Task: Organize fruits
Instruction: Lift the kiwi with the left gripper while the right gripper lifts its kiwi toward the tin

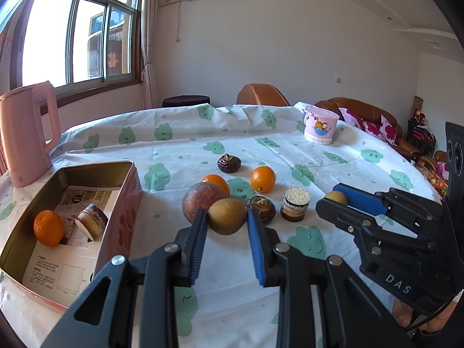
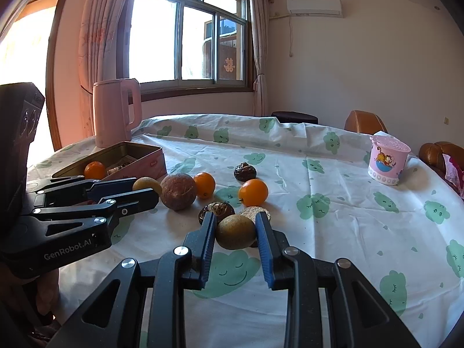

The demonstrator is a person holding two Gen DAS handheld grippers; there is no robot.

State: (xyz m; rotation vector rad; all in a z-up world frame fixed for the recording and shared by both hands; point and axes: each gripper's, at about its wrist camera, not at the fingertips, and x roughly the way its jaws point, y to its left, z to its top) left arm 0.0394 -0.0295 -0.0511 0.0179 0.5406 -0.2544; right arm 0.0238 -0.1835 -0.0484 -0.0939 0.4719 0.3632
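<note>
We hold two black grippers with blue pads over a round table (image 1: 290,150) draped in a white cloth printed with green smiling clouds. Taking the big dull reddish-brown round fruit (image 1: 203,204) as our landmark, the left gripper (image 1: 226,217) sits just in front of it and pinches a yellow-brown round fruit (image 1: 226,216), which touches the landmark's near right side. The right gripper (image 2: 235,226) pinches a second yellow-brown round fruit (image 2: 236,231), to the right of the landmark and nearer to us in the right wrist view.

Just right of the landmark lie a dark brown wrinkled fruit with a pale top (image 1: 262,207) and a small round layered cake with a crumb top (image 1: 295,204). To its left stands an open rectangular pink tin with a gold inside (image 1: 72,174), lined with printed paper, holding a bumpy orange mandarin (image 1: 48,227) and a chocolate-coated cake slice (image 1: 91,220).

Directly behind the landmark, touching it, is a smooth small orange fruit (image 1: 216,181); a second such orange fruit (image 1: 263,179) lies behind and to the right. Beyond these sits a dark brown wrinkled dried fruit (image 1: 229,163). Far left of the landmark is a pink electric kettle (image 1: 27,133), far right-behind a pink cartoon cup with lid (image 1: 320,129).
</note>
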